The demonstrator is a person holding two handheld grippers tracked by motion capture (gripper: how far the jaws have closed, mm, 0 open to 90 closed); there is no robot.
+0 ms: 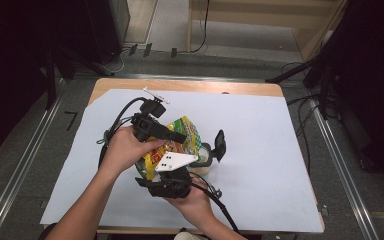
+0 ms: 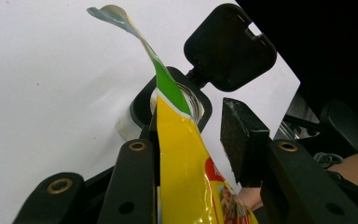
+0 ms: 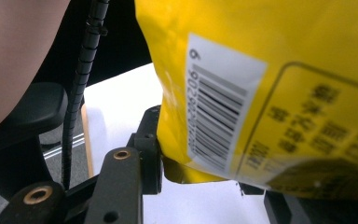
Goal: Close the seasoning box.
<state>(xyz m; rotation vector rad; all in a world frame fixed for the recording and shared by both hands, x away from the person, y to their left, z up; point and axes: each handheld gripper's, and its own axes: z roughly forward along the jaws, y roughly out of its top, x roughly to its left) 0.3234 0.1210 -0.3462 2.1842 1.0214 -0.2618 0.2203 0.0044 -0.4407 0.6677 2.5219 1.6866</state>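
Both hand-held grippers are clamping the yellow bag: the left hand-held gripper (image 1: 172, 135) is tilting its torn mouth (image 2: 168, 88) over the jar (image 2: 186, 100) just ahead, and the right hand-held gripper (image 1: 167, 175) is propping its bottom. Tilting faster risks spilling onto the desk (image 1: 260, 150).

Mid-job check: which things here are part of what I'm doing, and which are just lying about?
In the job:
- yellow bag, held between both tongs
- clear jar under the bag's torn corner
- jar's black flip lid, open

Lying about:
- light sheet covering the table
- cables on the floor

Yellow bag (image 3: 279, 60) between tool (image 3: 205, 179) jaws
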